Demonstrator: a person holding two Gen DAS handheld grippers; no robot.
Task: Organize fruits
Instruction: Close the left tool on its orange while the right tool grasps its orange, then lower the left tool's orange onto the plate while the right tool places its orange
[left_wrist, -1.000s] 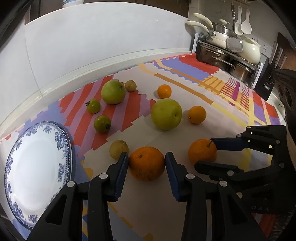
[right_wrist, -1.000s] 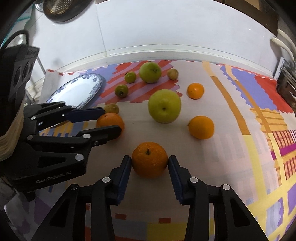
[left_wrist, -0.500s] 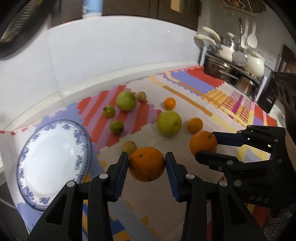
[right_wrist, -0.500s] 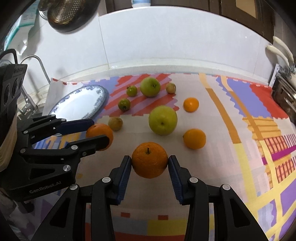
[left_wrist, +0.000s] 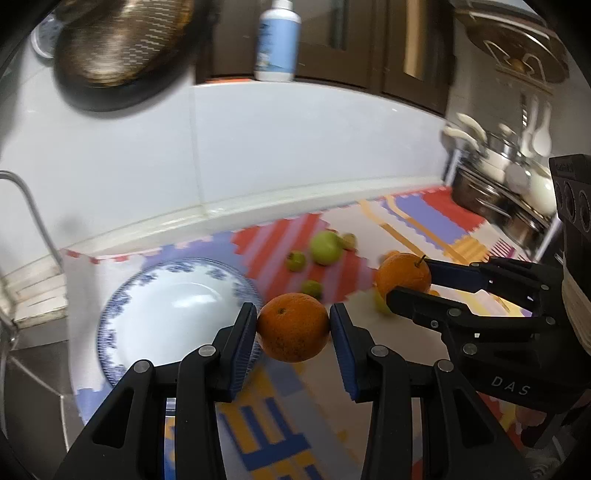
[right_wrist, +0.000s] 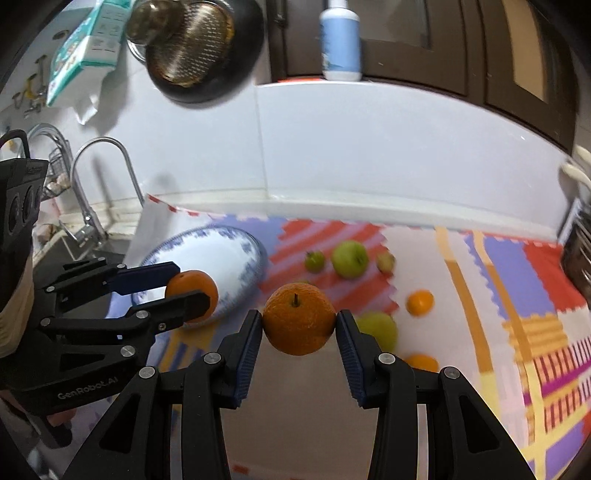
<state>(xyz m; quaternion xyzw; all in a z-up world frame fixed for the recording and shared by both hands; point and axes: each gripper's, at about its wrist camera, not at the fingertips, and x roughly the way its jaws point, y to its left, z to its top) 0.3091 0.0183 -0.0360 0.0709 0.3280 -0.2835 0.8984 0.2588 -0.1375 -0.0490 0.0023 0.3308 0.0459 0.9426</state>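
Note:
My left gripper (left_wrist: 293, 326) is shut on an orange (left_wrist: 293, 326) and holds it in the air just right of the blue-and-white plate (left_wrist: 155, 317). My right gripper (right_wrist: 299, 325) is shut on a second orange with a stem (right_wrist: 299, 323), lifted above the mat. In the right wrist view the left gripper (right_wrist: 186, 290) and its orange (right_wrist: 192, 293) hang over the plate's (right_wrist: 221, 254) near edge. Green apples (right_wrist: 349, 258), small green fruits (right_wrist: 314, 260) and small oranges (right_wrist: 420, 302) lie on the colourful mat (right_wrist: 517, 280).
A sink with a tap (right_wrist: 85, 206) lies left of the plate. Pots and utensils (left_wrist: 506, 173) stand at the far right. A hanging pan (right_wrist: 195, 51) and a bottle (right_wrist: 340, 40) are on the wall above the white backsplash.
Both grippers have lifted their oranges higher off the mat and swung left towards the plate. The views have tilted up and now show the wall.

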